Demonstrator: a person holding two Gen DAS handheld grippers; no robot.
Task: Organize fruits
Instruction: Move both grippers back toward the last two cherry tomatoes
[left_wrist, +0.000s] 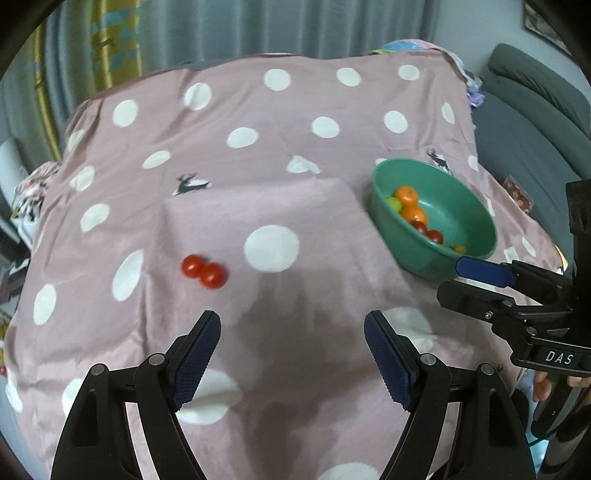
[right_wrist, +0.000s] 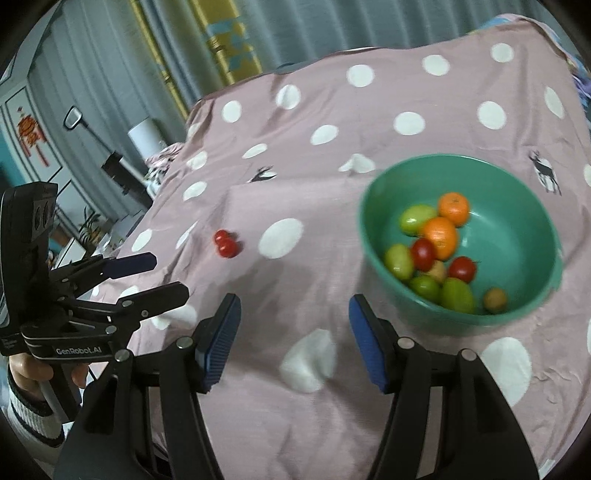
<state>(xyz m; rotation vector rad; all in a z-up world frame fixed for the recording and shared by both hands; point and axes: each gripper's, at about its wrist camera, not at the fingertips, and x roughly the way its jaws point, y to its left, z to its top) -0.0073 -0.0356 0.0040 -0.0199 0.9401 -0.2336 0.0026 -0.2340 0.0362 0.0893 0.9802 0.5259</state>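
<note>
A home is indicated: a polka-dot bedsheet (left_wrist: 258, 147) is spread out, grey curtains (left_wrist: 221, 26) are hung beyond it, and a sofa (left_wrist: 532, 122) is seen alongside

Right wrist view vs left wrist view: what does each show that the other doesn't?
Right wrist only: the green fruits in the bowl shown plainly, a small brownish fruit, and the left gripper from the side, open.

Left wrist only: the right gripper from the side, open, near the bowl's rim, and a grey sofa past the table.

Both: the dotted pink cloth, the green bowl with two oranges, and two red tomatoes touching each other on the cloth.
</note>
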